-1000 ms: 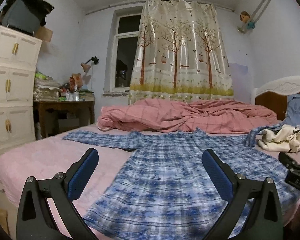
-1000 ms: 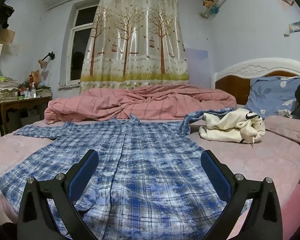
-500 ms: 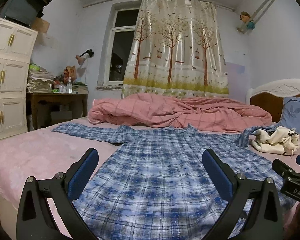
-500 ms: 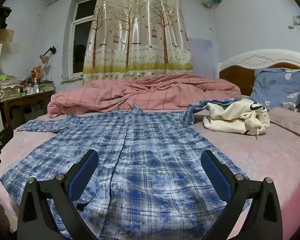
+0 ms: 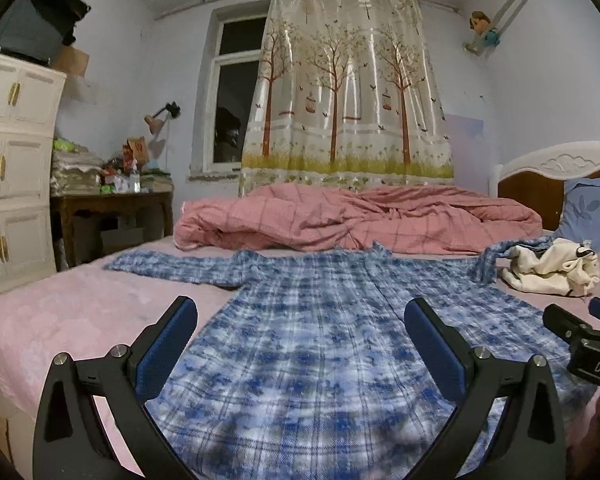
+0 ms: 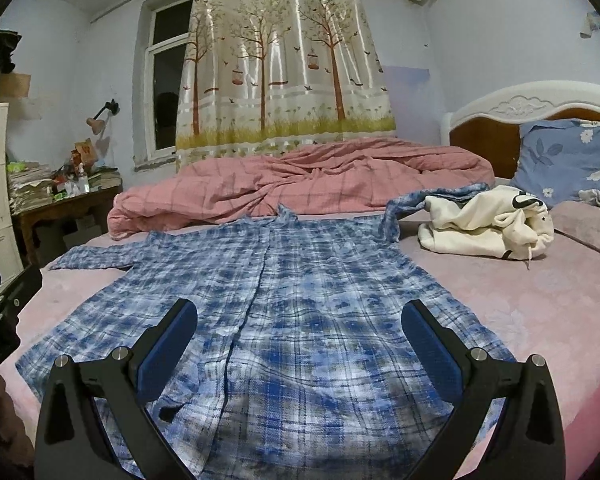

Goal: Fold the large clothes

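Observation:
A blue and white plaid shirt (image 5: pixel 316 320) lies spread flat, front up, on the pink bed (image 5: pixel 68 312), collar toward the far side. Its left sleeve (image 5: pixel 172 266) stretches out flat. Its right sleeve (image 6: pixel 428 196) bends up against a cream garment. The shirt also shows in the right wrist view (image 6: pixel 300 288). My left gripper (image 5: pixel 300 312) is open and empty, low over the hem. My right gripper (image 6: pixel 300 312) is open and empty over the hem, a little to the right. The right gripper shows at the left view's right edge (image 5: pixel 580 344).
A cream hoodie (image 6: pixel 488 224) lies bunched on the bed to the shirt's right. A rumpled pink checked duvet (image 5: pixel 360 216) lies behind the shirt. A blue pillow (image 6: pixel 564 160) leans on the headboard. A cluttered wooden table (image 5: pixel 112 204) and white cabinet (image 5: pixel 12 168) stand at the left.
Both grippers have moved lower and closer over the shirt's hem. Both stay open. The shirt has not moved.

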